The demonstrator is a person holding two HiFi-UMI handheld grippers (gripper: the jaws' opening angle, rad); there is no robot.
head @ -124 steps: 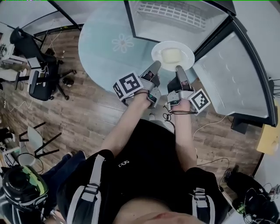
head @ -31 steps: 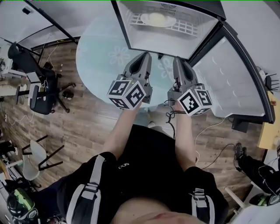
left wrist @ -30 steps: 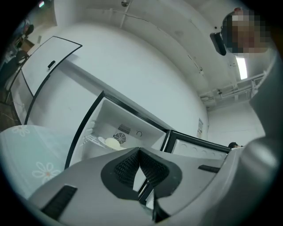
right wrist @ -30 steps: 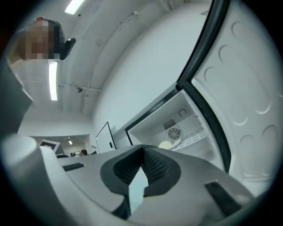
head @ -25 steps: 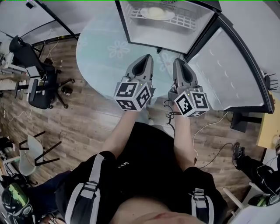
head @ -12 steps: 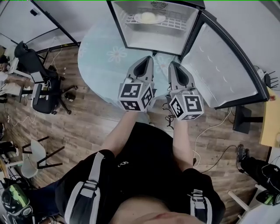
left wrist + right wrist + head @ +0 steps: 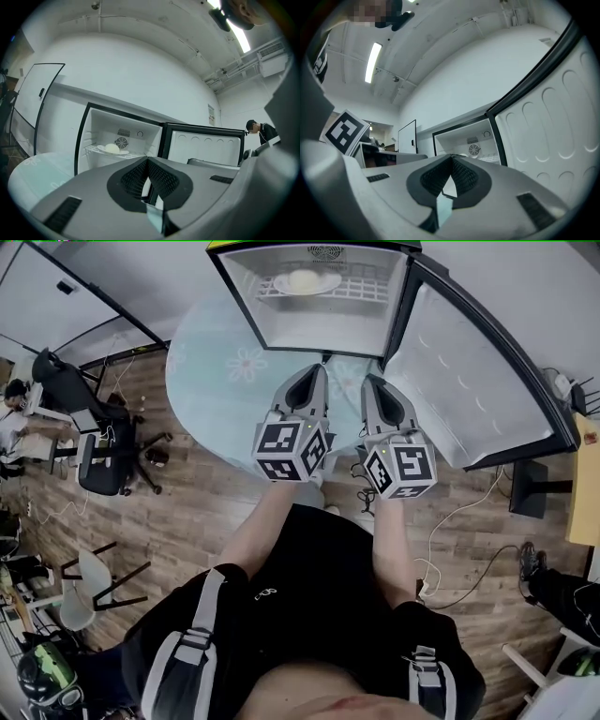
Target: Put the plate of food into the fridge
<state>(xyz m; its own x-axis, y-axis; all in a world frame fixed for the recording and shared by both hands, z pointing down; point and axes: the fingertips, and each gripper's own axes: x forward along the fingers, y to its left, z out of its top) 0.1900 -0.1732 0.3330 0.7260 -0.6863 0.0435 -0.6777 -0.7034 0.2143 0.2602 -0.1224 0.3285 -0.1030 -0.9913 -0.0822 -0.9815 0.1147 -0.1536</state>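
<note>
Withdrawn further from fridge [image 7: 319, 332]: left claw [image 7: 307, 373], right claw [image 7: 374, 382], both closed, empty. Plate of food [image 7: 306, 282]: on fridge shelf [image 7: 367, 289], door [image 7: 469, 381] open.

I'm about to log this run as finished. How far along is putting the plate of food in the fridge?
Done: the plate of food sits on the wire shelf inside the fridge. In hand: nothing; the left gripper and right gripper are both shut, empty, and hang short of the fridge. Left: the task itself looks complete; only the door stands open, should closing it count.
</note>
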